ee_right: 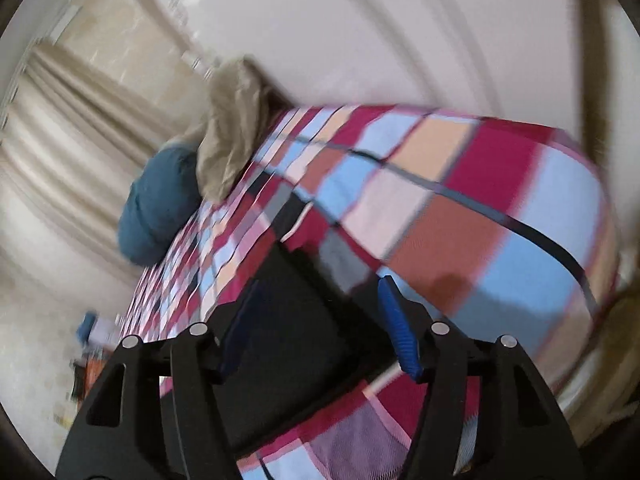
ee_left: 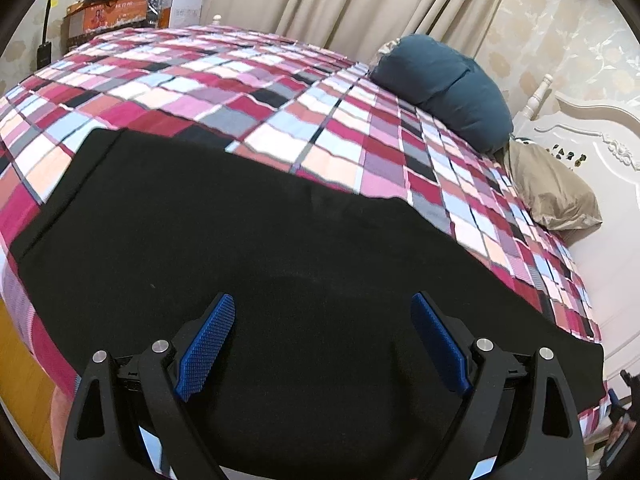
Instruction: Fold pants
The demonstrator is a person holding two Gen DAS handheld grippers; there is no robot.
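Lying flat across the near side of the checked red, pink and blue bedspread (ee_left: 248,92), the black cloth pants (ee_left: 248,240) spread beneath the left gripper (ee_left: 322,300), whose blue-padded jaws stand wide apart and hold nothing — a dark teal cushion (ee_left: 444,88) sits beyond the pants. In the blurred right wrist view, the right gripper (ee_right: 316,284) hangs over an end of the pants (ee_right: 292,320), jaws parted — nothing gripped.

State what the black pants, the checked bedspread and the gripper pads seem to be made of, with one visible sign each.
Black pants: matte, soft cloth, no sheen.
Checked bedspread: woven cotton-like fabric, small ripples.
Left gripper pads: blue rubber or plastic, probably; fine knurled texture.
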